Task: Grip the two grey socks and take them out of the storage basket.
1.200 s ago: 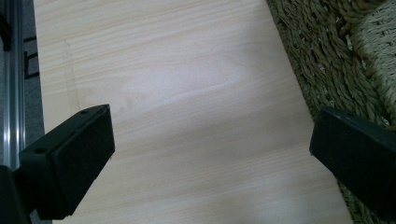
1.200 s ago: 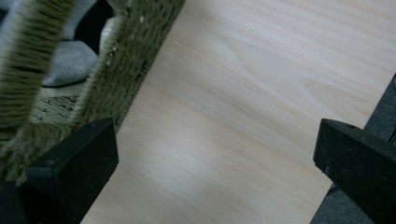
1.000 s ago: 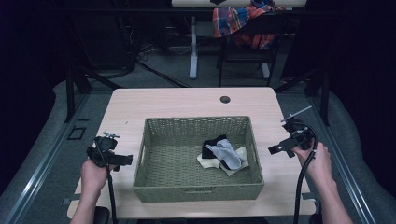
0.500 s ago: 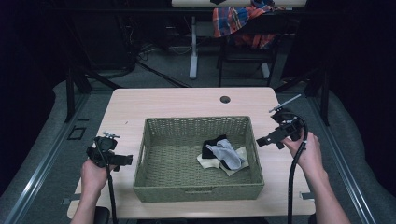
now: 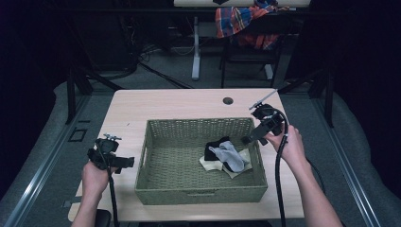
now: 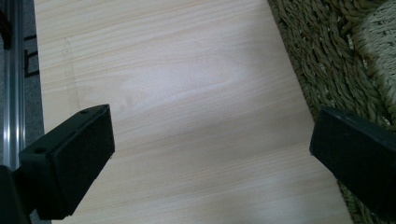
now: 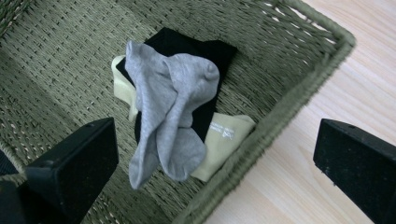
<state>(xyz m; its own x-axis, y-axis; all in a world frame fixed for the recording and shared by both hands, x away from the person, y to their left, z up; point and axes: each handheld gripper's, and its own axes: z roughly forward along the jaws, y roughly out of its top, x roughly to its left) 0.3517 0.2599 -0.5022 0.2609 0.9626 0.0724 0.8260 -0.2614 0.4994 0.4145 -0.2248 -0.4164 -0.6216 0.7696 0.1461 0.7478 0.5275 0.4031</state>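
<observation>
So the right hand-held gripper [image 5: 249, 138] is held over the basket's [image 5: 156, 187] rim at about 3 o'clock, with its jaws spread wide and nothing gripped between them. Through the right gripper view, the grey sock [image 7: 170, 109] is seen draped on top of a black garment [image 7: 212, 51], with a pale yellow sock [image 7: 224, 135] tucked underneath, all inside the woven basket [image 7: 299, 93] near its wall. In the high view that little pile of socks [image 5: 226, 156] is found toward the basket's 3 o'clock side, just beside the right gripper's tips but not touched by them.

The left hand-held gripper [image 5: 124, 163] is parked at 9 o'clock of the basket, over the bare wooden surface [image 6: 187, 93]. Its jaws are also wide open and empty, with the basket's outer weave seen just beside one jaw.
</observation>
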